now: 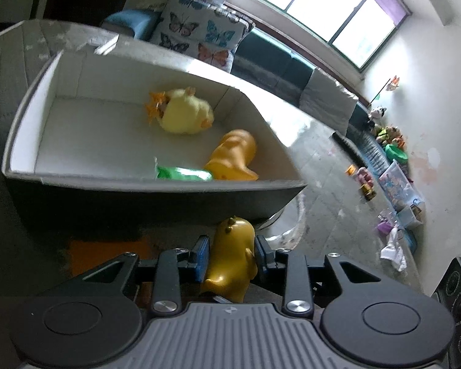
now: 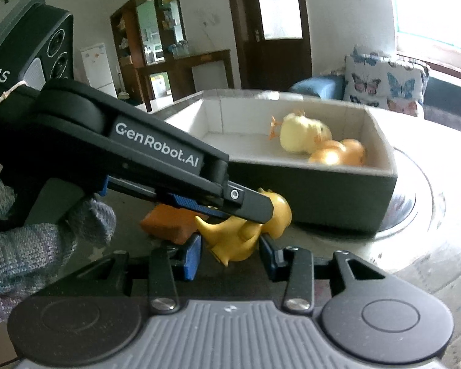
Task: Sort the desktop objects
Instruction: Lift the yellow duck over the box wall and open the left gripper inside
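Observation:
My left gripper (image 1: 232, 253) is shut on a golden-yellow toy figure (image 1: 232, 255), held just in front of a grey box (image 1: 138, 198) with a white inside. In the box lie a pale yellow plush chick (image 1: 184, 113), an orange toy figure (image 1: 235, 155) and a green packet (image 1: 184, 173). In the right wrist view the left gripper's finger (image 2: 249, 204) clamps the same toy (image 2: 246, 227) near the box wall (image 2: 316, 196). My right gripper (image 2: 230, 255) is open, its pads on either side of the toy's lower end, apart from it.
An orange block (image 2: 166, 223) lies on the dark tabletop behind the toy. A black speaker-like box (image 2: 30, 58) stands at the left. A butterfly cushion (image 1: 199, 30) and a sofa lie beyond the box. Toys and bins (image 1: 396, 184) line the far wall.

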`<state>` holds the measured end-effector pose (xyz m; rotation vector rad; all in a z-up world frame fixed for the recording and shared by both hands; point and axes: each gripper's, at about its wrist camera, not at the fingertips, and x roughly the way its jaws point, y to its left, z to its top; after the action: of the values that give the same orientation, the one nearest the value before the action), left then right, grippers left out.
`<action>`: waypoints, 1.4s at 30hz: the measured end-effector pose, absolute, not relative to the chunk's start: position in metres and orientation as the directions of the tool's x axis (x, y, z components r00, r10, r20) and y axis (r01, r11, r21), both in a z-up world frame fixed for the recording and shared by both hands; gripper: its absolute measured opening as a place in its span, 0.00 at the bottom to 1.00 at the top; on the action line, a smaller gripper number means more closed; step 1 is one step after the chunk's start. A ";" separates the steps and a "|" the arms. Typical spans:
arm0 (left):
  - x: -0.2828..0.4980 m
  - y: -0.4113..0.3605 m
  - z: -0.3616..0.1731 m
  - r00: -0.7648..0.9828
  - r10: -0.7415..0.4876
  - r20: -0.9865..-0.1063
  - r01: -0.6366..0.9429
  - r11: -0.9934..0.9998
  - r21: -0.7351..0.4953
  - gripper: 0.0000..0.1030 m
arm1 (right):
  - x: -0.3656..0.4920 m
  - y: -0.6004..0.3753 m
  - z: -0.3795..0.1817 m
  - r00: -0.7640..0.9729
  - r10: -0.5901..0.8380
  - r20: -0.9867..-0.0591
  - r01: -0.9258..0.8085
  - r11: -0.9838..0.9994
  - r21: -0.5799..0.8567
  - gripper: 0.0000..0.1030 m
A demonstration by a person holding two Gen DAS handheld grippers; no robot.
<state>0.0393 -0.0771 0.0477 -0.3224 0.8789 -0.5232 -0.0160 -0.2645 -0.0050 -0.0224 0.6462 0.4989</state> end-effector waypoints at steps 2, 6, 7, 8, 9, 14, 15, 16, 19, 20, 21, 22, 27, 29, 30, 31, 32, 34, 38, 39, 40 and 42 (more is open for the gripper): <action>0.038 -0.076 0.059 0.547 -0.559 -0.623 0.310 0.827 -0.470 0.33 | -0.018 -0.264 0.004 0.700 0.438 -0.564 -0.458 0.881 0.116 0.40; 0.045 -0.075 0.079 0.588 -0.550 -0.593 0.321 0.832 -0.453 0.33 | -0.009 -0.261 0.022 0.728 0.438 -0.527 -0.469 0.879 0.082 0.40; 0.049 -0.075 0.082 0.595 -0.548 -0.588 0.320 0.833 -0.452 0.33 | -0.005 -0.260 0.026 0.733 0.438 -0.521 -0.473 0.878 0.073 0.40; 0.052 -0.074 0.085 0.602 -0.546 -0.582 0.320 0.834 -0.451 0.32 | 0.000 -0.259 0.029 0.737 0.437 -0.515 -0.475 0.877 0.064 0.40; 0.057 -0.074 0.087 0.608 -0.543 -0.579 0.316 0.834 -0.452 0.32 | 0.005 -0.258 0.032 0.741 0.436 -0.512 -0.477 0.877 0.056 0.40; 0.086 -0.072 0.090 0.623 -0.535 -0.571 0.285 0.835 -0.471 0.32 | 0.039 -0.255 0.039 0.735 0.437 -0.518 -0.489 0.871 0.040 0.40; 0.093 -0.071 0.089 0.622 -0.534 -0.573 0.274 0.833 -0.480 0.32 | 0.047 -0.255 0.040 0.731 0.438 -0.523 -0.492 0.869 0.040 0.40; 0.099 -0.071 0.088 0.619 -0.535 -0.575 0.266 0.832 -0.487 0.32 | 0.054 -0.254 0.040 0.725 0.440 -0.530 -0.496 0.868 0.042 0.40; 0.117 -0.071 0.083 0.610 -0.535 -0.584 0.243 0.828 -0.505 0.32 | 0.074 -0.253 0.038 0.710 0.438 -0.551 -0.501 0.864 0.041 0.40; 0.122 -0.071 0.081 0.607 -0.535 -0.588 0.237 0.828 -0.509 0.32 | 0.080 -0.253 0.037 0.704 0.437 -0.560 -0.502 0.864 0.042 0.40; 0.126 -0.072 0.078 0.604 -0.535 -0.591 0.230 0.827 -0.513 0.32 | 0.085 -0.252 0.035 0.698 0.436 -0.568 -0.503 0.863 0.044 0.40; 0.129 -0.071 0.075 0.601 -0.535 -0.594 0.223 0.826 -0.518 0.32 | 0.090 -0.252 0.034 0.693 0.435 -0.575 -0.504 0.862 0.046 0.40; 0.145 -0.071 0.059 0.577 -0.536 -0.616 0.194 0.823 -0.534 0.32 | 0.109 -0.251 0.021 0.666 0.426 -0.612 -0.503 0.863 0.053 0.40; 0.148 -0.072 0.054 0.568 -0.537 -0.624 0.187 0.822 -0.537 0.31 | 0.113 -0.250 0.016 0.658 0.422 -0.623 -0.501 0.864 0.056 0.40; 0.149 -0.072 0.052 0.565 -0.537 -0.626 0.184 0.822 -0.539 0.31 | 0.115 -0.250 0.014 0.655 0.422 -0.627 -0.500 0.864 0.059 0.40; 0.150 -0.072 0.051 0.562 -0.536 -0.630 0.181 0.823 -0.538 0.31 | 0.116 -0.250 0.012 0.652 0.421 -0.630 -0.498 0.865 0.062 0.40; 0.151 -0.072 0.049 0.560 -0.534 -0.634 0.180 0.825 -0.536 0.30 | 0.118 -0.250 0.010 0.649 0.420 -0.634 -0.497 0.865 0.065 0.40; 0.153 -0.072 0.046 0.555 -0.529 -0.642 0.176 0.829 -0.531 0.30 | 0.117 -0.251 0.006 0.648 0.416 -0.637 -0.494 0.867 0.064 0.40; 0.150 -0.071 0.041 0.548 -0.523 -0.653 0.164 0.833 -0.529 0.30 | 0.114 -0.253 0.005 0.656 0.411 -0.632 -0.483 0.873 0.067 0.40; 0.150 -0.071 0.041 0.546 -0.522 -0.655 0.164 0.834 -0.527 0.30 | 0.113 -0.254 0.006 0.659 0.411 -0.630 -0.481 0.874 0.067 0.40; 0.149 -0.071 0.041 0.546 -0.521 -0.656 0.165 0.834 -0.526 0.30 | 0.112 -0.255 0.006 0.660 0.411 -0.629 -0.481 0.874 0.066 0.40; 0.147 -0.071 0.041 0.546 -0.519 -0.657 0.167 0.836 -0.522 0.30 | 0.109 -0.256 0.007 0.666 0.409 -0.624 -0.477 0.876 0.065 0.40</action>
<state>0.1470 -0.0706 0.0414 -0.4289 0.9079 -0.4218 0.1093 -0.2562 0.0070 -0.1077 0.6777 0.5013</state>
